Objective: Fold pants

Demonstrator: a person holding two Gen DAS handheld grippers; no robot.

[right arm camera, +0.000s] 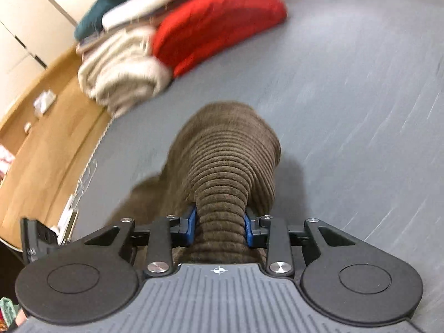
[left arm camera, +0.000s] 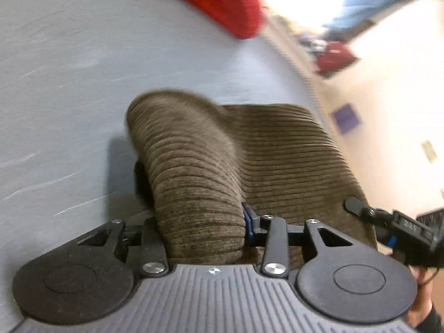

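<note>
Each hand-held gripper, left (left arm camera: 204,226) and right (right arm camera: 220,226), pinches the brown pants (right arm camera: 227,163) near the grey worktop (right arm camera: 347,88) edge. Folded clothes (right arm camera: 177,33) sit far back.

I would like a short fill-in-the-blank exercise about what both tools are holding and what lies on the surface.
1. The left tool is shut on the brown ______ pants.
2. The right tool grips the ______ garment as the left one.
3. The table surface is ______ in colour.
4. Beside the cream garment lies a folded ______ one.

Missing words: corduroy; same; grey; red
</note>
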